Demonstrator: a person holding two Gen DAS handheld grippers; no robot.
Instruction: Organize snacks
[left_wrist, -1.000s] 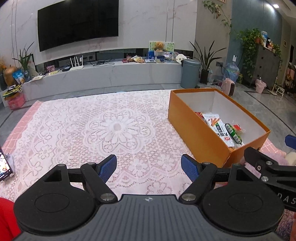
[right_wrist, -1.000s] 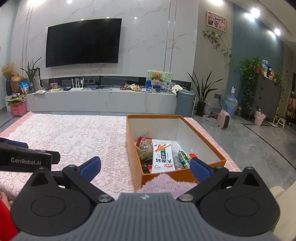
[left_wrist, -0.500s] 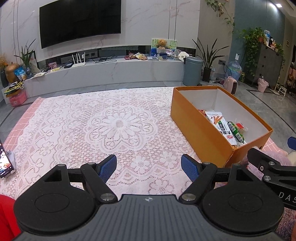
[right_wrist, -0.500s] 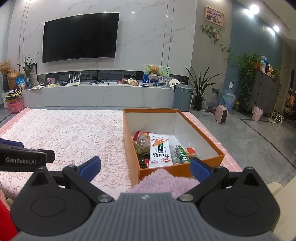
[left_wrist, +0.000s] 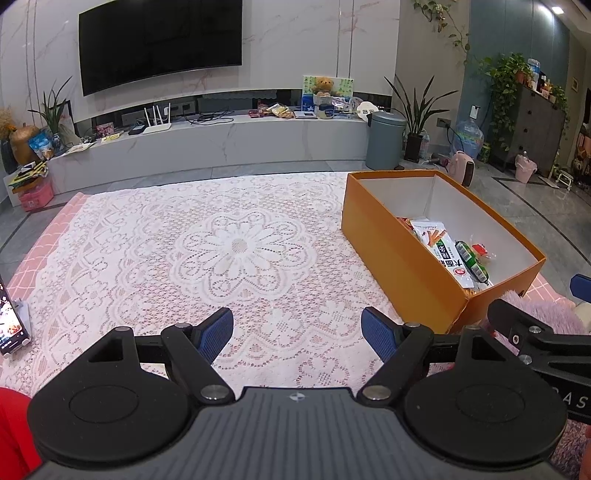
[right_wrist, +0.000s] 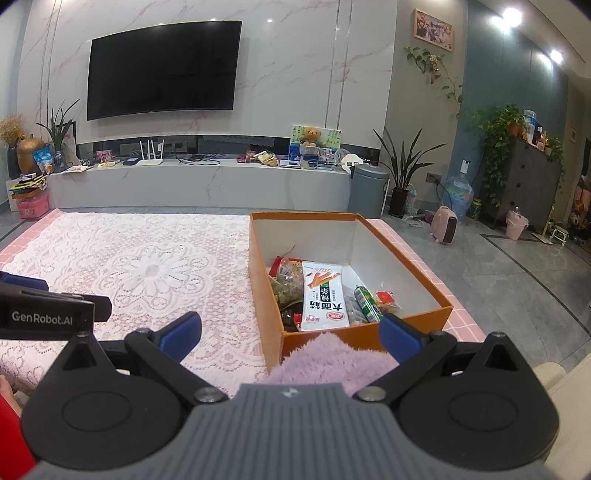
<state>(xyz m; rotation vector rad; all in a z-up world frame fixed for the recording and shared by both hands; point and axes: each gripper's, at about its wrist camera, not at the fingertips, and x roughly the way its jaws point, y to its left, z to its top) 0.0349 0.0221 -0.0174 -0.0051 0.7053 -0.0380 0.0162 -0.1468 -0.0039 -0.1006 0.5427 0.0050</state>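
Both our left gripper (left_wrist: 297, 330) and right gripper (right_wrist: 290, 330) hang spread and empty; the snack packets (right_wrist: 323, 295) lie in the orange box (right_wrist: 264, 291) on the lace cloth (left_wrist: 184, 251); light, crinkly, slippery, likely best pinched by a sealed edge.

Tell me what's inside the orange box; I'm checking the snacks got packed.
The orange box holds a white noodle-snack packet, a green tube-shaped pack, a small red packet and clear bags of brownish snacks. Anything beneath the white packet is hidden.
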